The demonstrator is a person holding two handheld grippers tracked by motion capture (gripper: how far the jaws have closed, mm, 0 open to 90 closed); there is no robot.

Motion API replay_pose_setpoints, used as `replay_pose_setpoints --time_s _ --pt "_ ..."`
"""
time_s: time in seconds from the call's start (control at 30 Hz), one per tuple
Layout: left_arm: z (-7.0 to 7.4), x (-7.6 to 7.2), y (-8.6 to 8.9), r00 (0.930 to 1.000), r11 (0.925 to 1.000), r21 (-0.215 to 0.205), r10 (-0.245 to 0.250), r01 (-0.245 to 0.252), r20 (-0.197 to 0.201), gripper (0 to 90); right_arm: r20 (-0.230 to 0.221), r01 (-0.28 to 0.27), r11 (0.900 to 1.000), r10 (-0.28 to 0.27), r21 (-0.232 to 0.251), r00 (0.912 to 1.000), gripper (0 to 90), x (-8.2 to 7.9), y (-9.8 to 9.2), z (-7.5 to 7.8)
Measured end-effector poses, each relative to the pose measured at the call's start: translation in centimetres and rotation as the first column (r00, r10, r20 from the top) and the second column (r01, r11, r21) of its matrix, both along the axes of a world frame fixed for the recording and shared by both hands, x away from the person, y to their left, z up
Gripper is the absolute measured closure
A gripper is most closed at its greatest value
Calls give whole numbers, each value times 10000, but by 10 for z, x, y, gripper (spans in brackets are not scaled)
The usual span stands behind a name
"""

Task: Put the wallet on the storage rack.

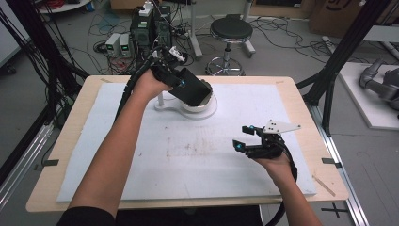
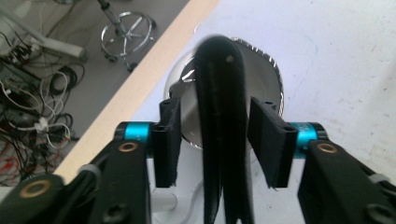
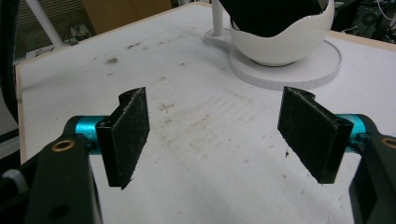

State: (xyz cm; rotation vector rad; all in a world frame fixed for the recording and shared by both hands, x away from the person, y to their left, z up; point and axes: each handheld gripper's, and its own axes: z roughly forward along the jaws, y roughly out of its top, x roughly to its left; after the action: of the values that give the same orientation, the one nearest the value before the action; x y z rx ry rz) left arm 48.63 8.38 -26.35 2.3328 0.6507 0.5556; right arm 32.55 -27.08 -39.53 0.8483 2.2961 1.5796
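A black folded leather-like piece [image 1: 198, 94] stands upright in a white egg-shaped bowl [image 3: 280, 44] at the far middle of the table. The bowl rests on a round white base [image 3: 292, 70] with a short post [image 3: 217, 18]. My left gripper [image 1: 186, 84] reaches down over the bowl. In the left gripper view its jaws [image 2: 218, 135] straddle the black piece [image 2: 222, 116]; a gap shows at the left pad [image 2: 168, 135], so they are open. My right gripper [image 1: 242, 137] hovers low over the mat at the right, wide open and empty [image 3: 215, 135].
A white foam mat [image 1: 188, 155] with faint brown stains covers the wooden table [image 1: 75, 113]. Behind the table stand a black stool [image 1: 230, 30], electronics boxes [image 1: 150, 26] and many floor cables. Black frame posts [image 1: 336, 61] rise at both sides.
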Motion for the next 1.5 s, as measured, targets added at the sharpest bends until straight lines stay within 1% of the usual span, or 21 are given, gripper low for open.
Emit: replay_pose_setpoints --time_s 0.1,0.17,0.33,0.4,0.47,0.5,0.57,0.6,0.63,0.73,0.77,0.8,0.83,0.87,0.9,0.93,0.97,1.03,1.1,1.23,1.5 --pt "4 -3 0 9999 9999 -124 -9 11 173 509 -7 15 10000 -15 9 10000 256 0 0 0" --pt "11 -8 2 9986 9997 -263 30 -16 532 500 18 22 10000 -22 9 10000 256 0 0 0" --pt "18 -16 3 9958 9993 -368 87 -54 910 508 36 46 10000 -46 33 10000 256 0 -1 0" --pt "20 -23 2 9938 9991 -393 -135 179 1105 573 96 99 9999 -100 51 9999 256 -1 -1 1" --pt "20 -25 1 9932 9989 -358 -275 318 1132 600 108 103 9999 -103 40 9999 256 -1 -1 1" --pt "19 -26 0 9930 9984 -287 -447 481 1095 649 87 121 9999 -121 52 9999 256 -1 -1 1" --pt "16 -28 -3 9914 9990 -65 -435 447 1236 727 56 116 9999 -116 -6 9999 256 -1 0 1" --pt "13 -26 -5 9913 9991 188 -401 380 1254 755 26 88 10000 -88 9 10000 256 -1 1 1" --pt "13 -26 -5 9913 9991 188 -401 380 1254 757 26 88 10000 -88 9 10000 256 -1 1 1" --pt "9 -21 -7 9885 9995 315 -98 51 1508 757 9 56 10000 -56 -25 10000 256 -1 2 -1" --pt "7 -16 -7 9854 9988 427 154 -229 1695 757 -24 45 10000 -45 -32 10000 256 -1 2 -1" --pt "7 -16 -7 9854 9988 427 154 -229 1695 757 -41 55 10000 -55 -64 10000 256 0 2 -2" --pt "4 -12 -7 9814 9975 473 425 -522 1870 754 -83 38 10000 -38 -61 10000 256 0 2 -2" --pt "4 -12 -7 9814 9975 473 425 -522 1870 749 -83 38 10000 -38 -61 10000 256 0 2 -2" --pt "0 -6 -6 9763 9953 533 684 -809 2051 740 -114 44 10000 -45 -54 9999 257 2 2 -3" --pt "0 -6 -6 9763 9953 533 684 -809 2051 735 -114 44 10000 -45 -54 9999 257 2 2 -3" --pt "-4 0 -5 9717 9917 645 954 -1117 2161 729 -173 8 10000 -8 -44 9998 257 3 2 -4" --pt "-5 3 -5 9693 9901 678 1053 -1231 2220 713 -216 17 10000 -18 -43 9998 257 3 2 -4" --pt "-10 9 -6 9616 9828 867 1389 -1633 2367 693 -213 -65 10000 64 -66 9998 257 3 2 -5" --pt "-14 13 -7 9599 9792 975 1506 -1777 2364 654 -229 -74 10000 74 -22 9997 257 4 3 -5" --pt "-8 7 -8 9569 9826 713 1488 -1714 2494 568 -239 -146 9999 146 -13 9996 257 4 2 -5"
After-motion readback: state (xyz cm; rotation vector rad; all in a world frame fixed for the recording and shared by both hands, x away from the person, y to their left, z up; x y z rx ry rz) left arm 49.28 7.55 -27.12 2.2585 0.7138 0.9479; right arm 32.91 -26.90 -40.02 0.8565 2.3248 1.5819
